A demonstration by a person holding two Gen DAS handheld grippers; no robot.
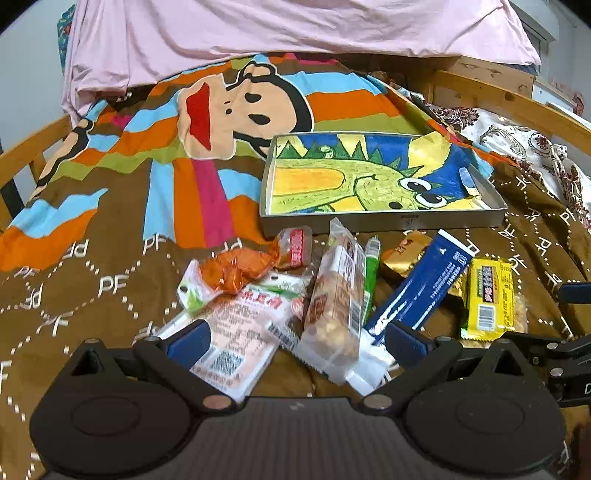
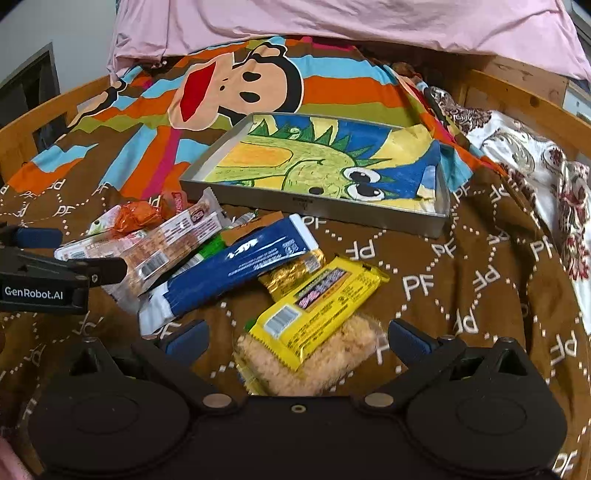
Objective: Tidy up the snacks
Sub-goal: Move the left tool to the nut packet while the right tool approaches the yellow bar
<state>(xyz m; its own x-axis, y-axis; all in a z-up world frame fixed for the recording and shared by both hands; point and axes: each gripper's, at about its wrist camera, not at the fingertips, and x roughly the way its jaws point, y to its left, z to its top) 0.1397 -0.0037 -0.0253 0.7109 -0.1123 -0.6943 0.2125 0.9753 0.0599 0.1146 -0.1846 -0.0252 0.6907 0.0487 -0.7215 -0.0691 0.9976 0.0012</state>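
On the bed, over the brown cartoon bedspread [image 1: 110,295], your snacks lie in a loose heap just in front of a shallow grey tray [image 1: 384,218] lined with a crayon dinosaur drawing. Your left claw [image 1: 295,341] hangs with its blue pads wide apart, holding nothing; between them sit a clear-wrapped biscuit pack [image 1: 334,295] and a white flat packet [image 1: 236,325] with red print. An orange wrapped sweet [image 1: 236,269] rests on top of that packet, a green stick [image 1: 371,273] leans beside the biscuits, and a long blue bar [image 1: 421,284] crosses a gold wrapper [image 1: 402,254]. Your right claw [image 2: 295,338] is likewise spread and empty, straddling a yellow packet [image 2: 317,310] that lies atop a clear bag of pale crumbly cake [image 2: 332,365]. Pink bedding [image 1: 295,26] piles up behind the tray, and a floral cloth [image 2: 535,166] lies near the wooden bed rail [image 2: 524,99] on your right.
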